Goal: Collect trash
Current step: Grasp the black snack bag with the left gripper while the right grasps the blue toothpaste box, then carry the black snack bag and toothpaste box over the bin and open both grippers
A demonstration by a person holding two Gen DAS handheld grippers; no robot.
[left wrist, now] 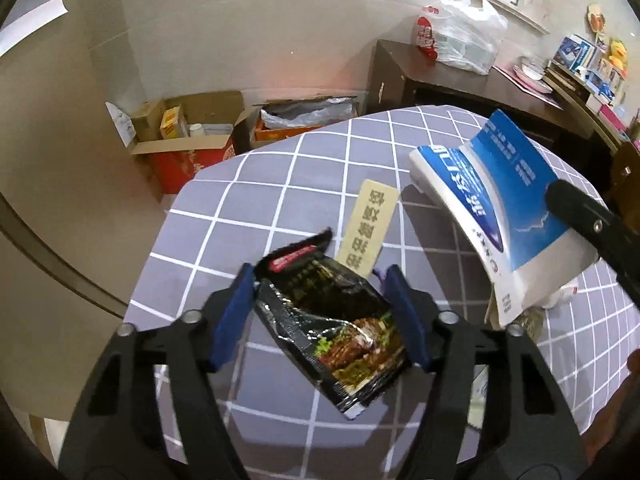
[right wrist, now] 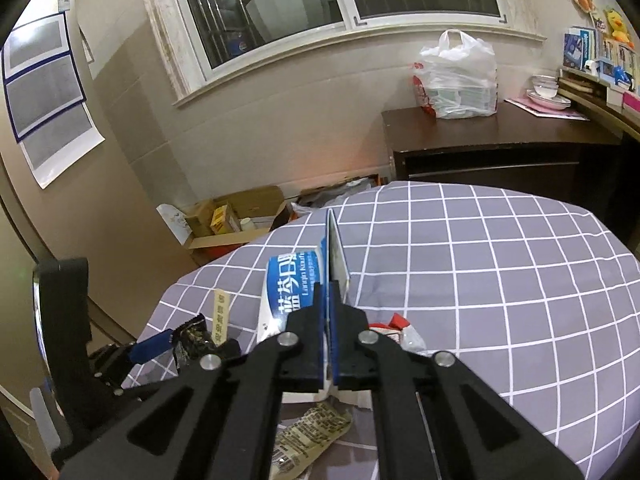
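A crumpled black snack wrapper [left wrist: 328,320] lies between the blue pads of my left gripper [left wrist: 318,280], and both its edges meet the pads. The same wrapper [right wrist: 192,338] shows beside that gripper in the right wrist view. My right gripper [right wrist: 330,284] is shut on a flap of a blue and white carton [right wrist: 290,280], holding it tilted above the grey checked tablecloth [right wrist: 500,280]. In the left wrist view the carton [left wrist: 480,200] hangs at the right. A beige strip packet [left wrist: 368,228] lies flat just beyond the black wrapper.
A red and white wrapper [right wrist: 396,328] and a beige printed wrapper [right wrist: 312,432] lie under the carton. Open cardboard boxes [left wrist: 192,136] stand on the floor past the table's far edge. A dark cabinet [right wrist: 500,148] carries a white plastic bag [right wrist: 460,80].
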